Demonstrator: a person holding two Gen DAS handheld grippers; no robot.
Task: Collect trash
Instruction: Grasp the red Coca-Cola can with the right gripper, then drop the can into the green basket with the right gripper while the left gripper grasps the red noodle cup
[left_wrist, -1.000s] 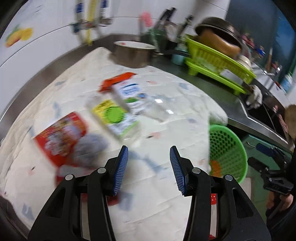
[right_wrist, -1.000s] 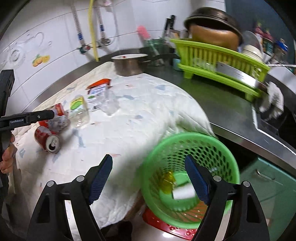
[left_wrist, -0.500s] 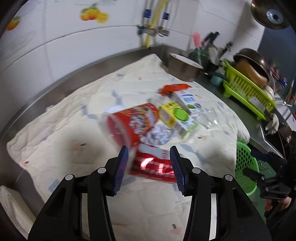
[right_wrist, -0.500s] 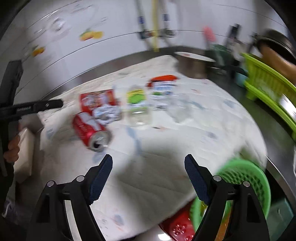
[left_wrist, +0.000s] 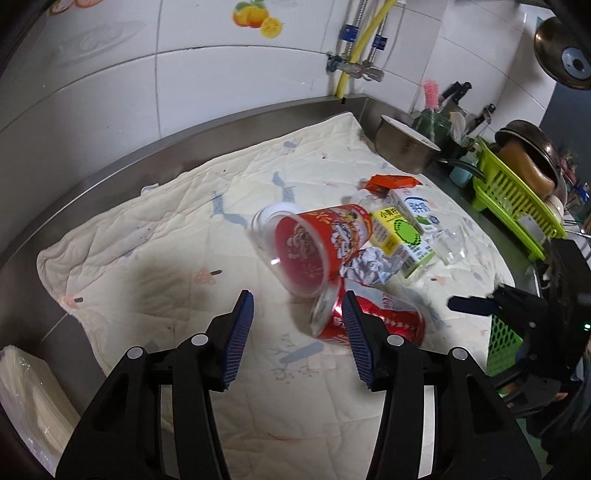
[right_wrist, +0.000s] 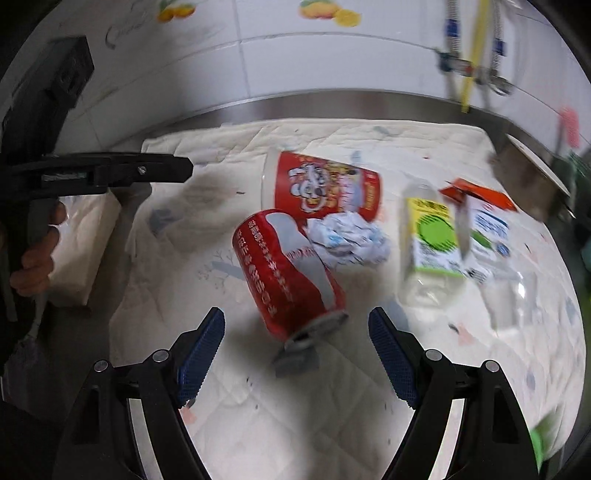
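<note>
Left gripper (left_wrist: 297, 338): my jaws were parted and widening, with nothing pressed between the blue pads; only bare cloth lay in the gap, and the can showed just past the right-hand pad.
Right gripper (right_wrist: 296, 354): my jaws stood wide apart and gripped nothing; the can's top end lay ahead of the gap, touching neither pad.
Red can (right_wrist: 288, 271): it lay on its side on the cloth, dented, its lid end turned toward my right gripper.
Red cup (left_wrist: 314, 245): it lay tipped over just behind the can, its open mouth facing my left gripper.
Crumpled paper (right_wrist: 347, 240): a white ball touching the can and the cup.
Yellow-green carton (left_wrist: 400, 236): it rested beside the paper, seemingly against a clear bottle I could not make out well.
White-blue carton (left_wrist: 417, 210): next to the yellow-green one, with an orange wrapper (left_wrist: 393, 181) just behind it.
Cloth (left_wrist: 147, 240): a pale quilted sheet spread over the steel counter, under all the trash.
Green basket (left_wrist: 504, 341): at the cloth's far right edge, mostly hidden behind my right gripper in the left view.
Metal pot (left_wrist: 404, 149): beyond the cloth's far corner.
</note>
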